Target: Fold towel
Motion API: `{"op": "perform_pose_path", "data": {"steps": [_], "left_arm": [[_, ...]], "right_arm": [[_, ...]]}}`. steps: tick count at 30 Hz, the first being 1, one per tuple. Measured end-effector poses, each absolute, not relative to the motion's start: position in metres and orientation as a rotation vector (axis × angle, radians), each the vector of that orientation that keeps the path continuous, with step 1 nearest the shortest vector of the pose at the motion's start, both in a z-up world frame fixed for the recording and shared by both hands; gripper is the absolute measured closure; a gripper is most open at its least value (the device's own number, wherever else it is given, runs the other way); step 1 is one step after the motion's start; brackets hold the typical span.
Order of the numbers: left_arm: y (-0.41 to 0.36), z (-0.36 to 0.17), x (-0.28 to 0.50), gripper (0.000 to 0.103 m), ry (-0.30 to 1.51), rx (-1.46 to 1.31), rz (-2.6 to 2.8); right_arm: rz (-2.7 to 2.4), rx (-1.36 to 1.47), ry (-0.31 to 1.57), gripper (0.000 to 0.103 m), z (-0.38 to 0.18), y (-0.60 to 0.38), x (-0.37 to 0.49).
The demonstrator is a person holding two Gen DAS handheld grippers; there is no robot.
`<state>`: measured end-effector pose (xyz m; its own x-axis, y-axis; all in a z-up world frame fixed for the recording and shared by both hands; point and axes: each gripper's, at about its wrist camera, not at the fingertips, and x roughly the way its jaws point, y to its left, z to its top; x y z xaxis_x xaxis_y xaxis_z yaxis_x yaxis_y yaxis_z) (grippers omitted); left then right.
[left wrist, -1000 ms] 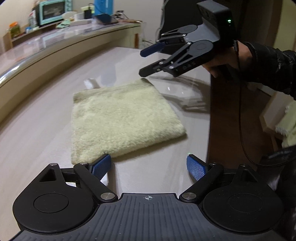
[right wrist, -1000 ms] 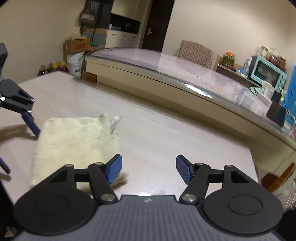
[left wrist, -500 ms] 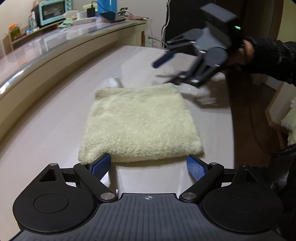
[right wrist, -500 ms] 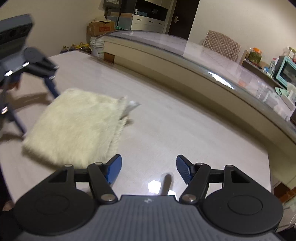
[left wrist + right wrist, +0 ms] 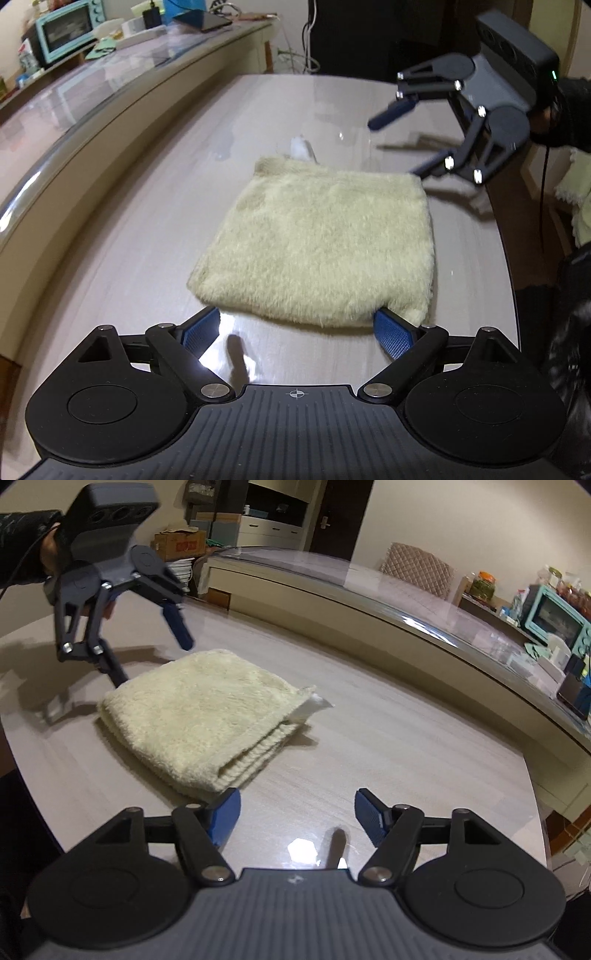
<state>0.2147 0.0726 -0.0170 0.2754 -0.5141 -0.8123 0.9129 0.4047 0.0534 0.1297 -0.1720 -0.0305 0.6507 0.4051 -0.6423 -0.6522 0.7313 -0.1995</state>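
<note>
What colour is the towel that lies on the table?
The towel is pale cream-yellow, plain, with no pattern. The right wrist view shows it best.

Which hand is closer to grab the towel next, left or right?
Probably left. The left gripper is open with its fingers right at the towel edge. The right gripper is open too, but it mostly faces bare table beside the towel's corner.

Left gripper jaws wide apart, nothing held, 2 blue pads low and level. Right gripper likewise spread, nothing between its fingers. Each is gripped by a hand in a dark sleeve, fingers angled downward.
</note>
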Motion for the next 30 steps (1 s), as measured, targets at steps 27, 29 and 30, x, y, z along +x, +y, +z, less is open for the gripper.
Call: {"op": "perform_pose_path", "data": {"steps": [27,29,30], "left_arm": [[0.071,-0.007,0.169,0.009,0.802,0.268,-0.503],[0.067,-0.012,0.168,0.009,0.808,0.285,-0.487],[0.066,-0.015,0.168,0.009,0.811,0.294,-0.479]], "right_arm": [[0.677,-0.437,0.528,0.02,-0.026,-0.159,0.158],[0.68,-0.467,0.556,0.019,-0.034,-0.156,0.16],[0.681,-0.462,0.559,0.018,-0.035,-0.156,0.161]]}}
